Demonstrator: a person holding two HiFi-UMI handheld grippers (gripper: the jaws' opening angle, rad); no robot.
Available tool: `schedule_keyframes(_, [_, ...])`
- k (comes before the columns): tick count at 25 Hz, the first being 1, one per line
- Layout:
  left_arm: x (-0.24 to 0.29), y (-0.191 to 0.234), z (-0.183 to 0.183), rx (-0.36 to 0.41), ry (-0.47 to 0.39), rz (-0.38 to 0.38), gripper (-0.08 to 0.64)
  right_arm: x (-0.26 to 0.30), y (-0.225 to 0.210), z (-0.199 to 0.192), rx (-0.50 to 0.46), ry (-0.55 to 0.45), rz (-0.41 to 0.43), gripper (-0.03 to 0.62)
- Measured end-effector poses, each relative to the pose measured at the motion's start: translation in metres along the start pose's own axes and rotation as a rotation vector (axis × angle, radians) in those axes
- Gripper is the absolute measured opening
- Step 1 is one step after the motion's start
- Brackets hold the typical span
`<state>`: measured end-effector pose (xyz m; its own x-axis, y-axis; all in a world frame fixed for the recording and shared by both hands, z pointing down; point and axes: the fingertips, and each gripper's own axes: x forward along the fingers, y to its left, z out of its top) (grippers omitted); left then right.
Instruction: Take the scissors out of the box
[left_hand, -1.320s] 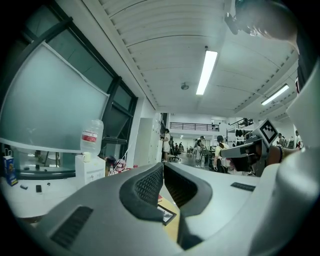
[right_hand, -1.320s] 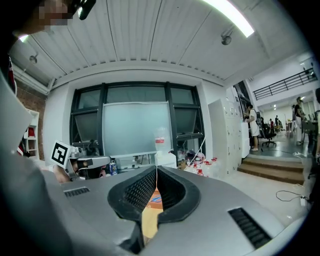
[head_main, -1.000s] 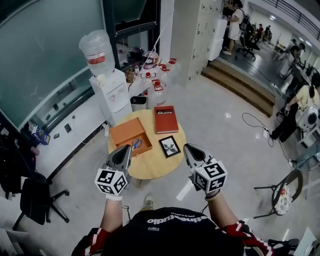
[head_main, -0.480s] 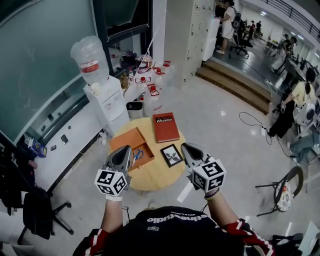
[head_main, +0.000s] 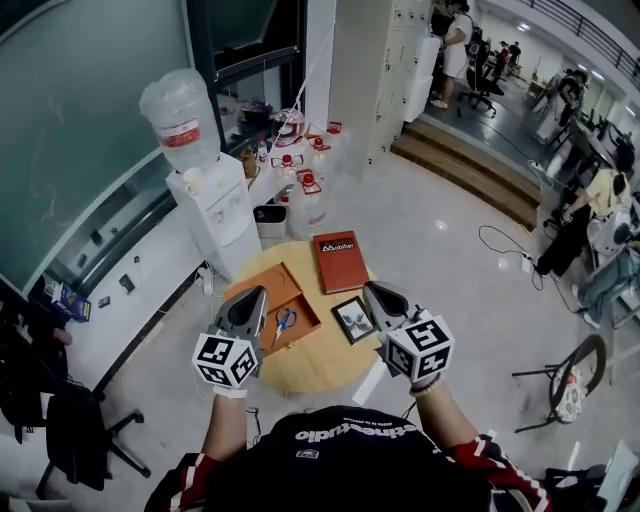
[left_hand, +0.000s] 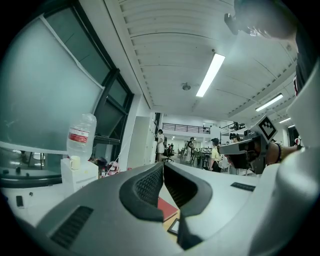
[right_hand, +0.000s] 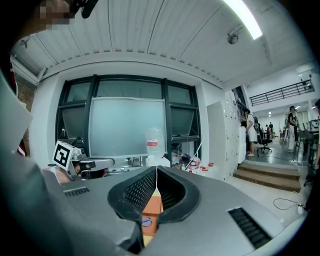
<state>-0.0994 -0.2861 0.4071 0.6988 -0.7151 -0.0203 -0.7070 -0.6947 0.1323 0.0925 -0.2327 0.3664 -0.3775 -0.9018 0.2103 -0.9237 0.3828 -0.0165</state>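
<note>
Presently: left gripper (head_main: 254, 296) and right gripper (head_main: 371, 291) held out side by side, jaws together (nothing between). Scissors (head_main: 284, 320) lie inside orange box (head_main: 262, 282) on round wooden table (head_main: 312, 366); water dispenser (head_main: 214, 205) beyond.

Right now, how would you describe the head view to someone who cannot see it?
Seen from above, a person holds out a left gripper and a right gripper toward a small round wooden table. On it sit an open orange box with blue-handled scissors inside, a red book and a framed picture.
</note>
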Motion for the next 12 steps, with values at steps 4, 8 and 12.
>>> schedule_keyframes(4, [-0.004, 0.020, 0.001, -0.017, -0.007, 0.006, 0.023, 0.021, 0.013, 0.005, -0.013, 0.011, 0.017, 0.030])
schedule_keyframes(8, [-0.014, 0.037, -0.004, -0.026, -0.013, 0.017, 0.023, 0.037, 0.029, 0.009, -0.028, 0.008, 0.035, 0.029])
schedule_keyframes(12, [-0.019, 0.046, -0.009, -0.030, -0.013, 0.031, 0.023, 0.043, 0.034, 0.009, -0.031, -0.008, 0.036, 0.029])
